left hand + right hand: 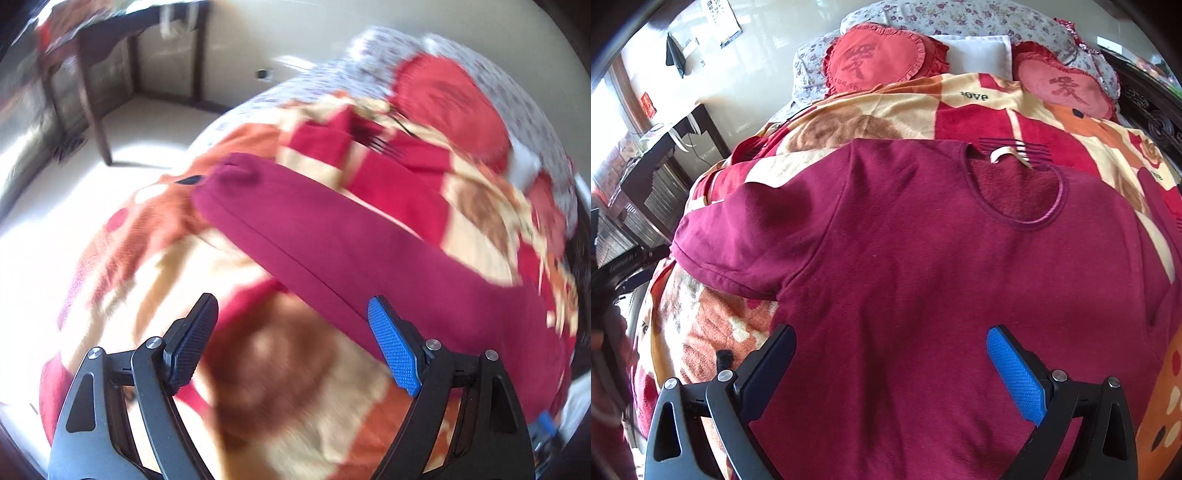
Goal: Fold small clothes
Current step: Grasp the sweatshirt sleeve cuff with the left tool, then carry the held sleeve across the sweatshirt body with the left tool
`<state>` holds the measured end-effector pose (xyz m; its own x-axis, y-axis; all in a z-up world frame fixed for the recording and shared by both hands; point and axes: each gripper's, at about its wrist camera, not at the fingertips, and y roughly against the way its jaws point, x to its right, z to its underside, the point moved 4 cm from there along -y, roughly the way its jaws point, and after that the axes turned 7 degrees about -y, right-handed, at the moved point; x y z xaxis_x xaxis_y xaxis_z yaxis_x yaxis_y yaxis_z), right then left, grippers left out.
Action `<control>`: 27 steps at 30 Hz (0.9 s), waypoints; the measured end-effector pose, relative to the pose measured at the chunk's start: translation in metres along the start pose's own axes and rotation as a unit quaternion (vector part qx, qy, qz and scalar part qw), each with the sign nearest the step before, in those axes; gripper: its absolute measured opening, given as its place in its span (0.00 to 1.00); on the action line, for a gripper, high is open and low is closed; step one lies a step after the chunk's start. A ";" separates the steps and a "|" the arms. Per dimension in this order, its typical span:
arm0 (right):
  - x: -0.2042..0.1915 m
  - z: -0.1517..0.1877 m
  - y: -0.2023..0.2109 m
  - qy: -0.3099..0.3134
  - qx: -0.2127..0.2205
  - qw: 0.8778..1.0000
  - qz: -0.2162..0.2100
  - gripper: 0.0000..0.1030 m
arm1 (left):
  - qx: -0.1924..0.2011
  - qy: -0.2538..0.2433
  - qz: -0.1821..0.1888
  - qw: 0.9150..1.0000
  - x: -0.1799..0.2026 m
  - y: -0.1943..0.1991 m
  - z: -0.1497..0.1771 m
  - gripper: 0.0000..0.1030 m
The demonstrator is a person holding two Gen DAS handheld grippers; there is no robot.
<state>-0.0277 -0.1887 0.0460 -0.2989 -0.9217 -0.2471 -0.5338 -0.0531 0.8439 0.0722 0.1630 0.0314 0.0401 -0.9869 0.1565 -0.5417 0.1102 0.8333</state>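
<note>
A maroon shirt (923,258) lies spread flat on the blanket (979,110); left gripper (293,339) and right gripper (892,373) hover, jaws wide open, empty

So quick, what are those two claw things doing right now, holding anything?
Left gripper: open, fingers spread, holding nothing, above the patterned blanket beside the maroon shirt.
Right gripper: open, holding nothing, over the shirt's body.

- Your maroon long-sleeved top (923,266) lay spread flat, front up, on the bed's patterned blanket (701,332).
- Its round neckline (1015,195) pointed toward the pillows, showing a fleecy inside.
- One sleeve (332,229) stretched straight out sideways, cuff at the blanket's edge.
- The fabric looked smooth, unfolded.
</note>
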 end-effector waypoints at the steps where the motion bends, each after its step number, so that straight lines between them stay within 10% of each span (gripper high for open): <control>1: -0.002 0.000 -0.002 0.003 -0.002 1.000 -0.001 0.99 | -0.003 0.017 0.006 1.000 -0.010 -0.005 -0.004 0.82; 11: -0.011 -0.001 -0.023 0.008 -0.027 1.000 -0.002 0.99 | -0.041 0.130 0.065 0.989 -0.048 -0.058 -0.025 0.76; 19: -0.007 -0.001 -0.031 0.003 -0.038 0.999 -0.005 0.99 | -0.029 0.139 0.068 0.988 -0.049 -0.070 -0.041 0.15; 27: 0.004 0.000 -0.025 -0.008 -0.036 0.999 -0.011 0.99 | 0.025 0.123 0.108 0.986 -0.022 -0.019 -0.044 0.07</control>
<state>-0.0154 -0.1911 0.0245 -0.3004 -0.9139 -0.2731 -0.4829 -0.1013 0.8698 0.1182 0.1879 0.0351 0.1182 -0.8815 0.4572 -0.6002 0.3034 0.7401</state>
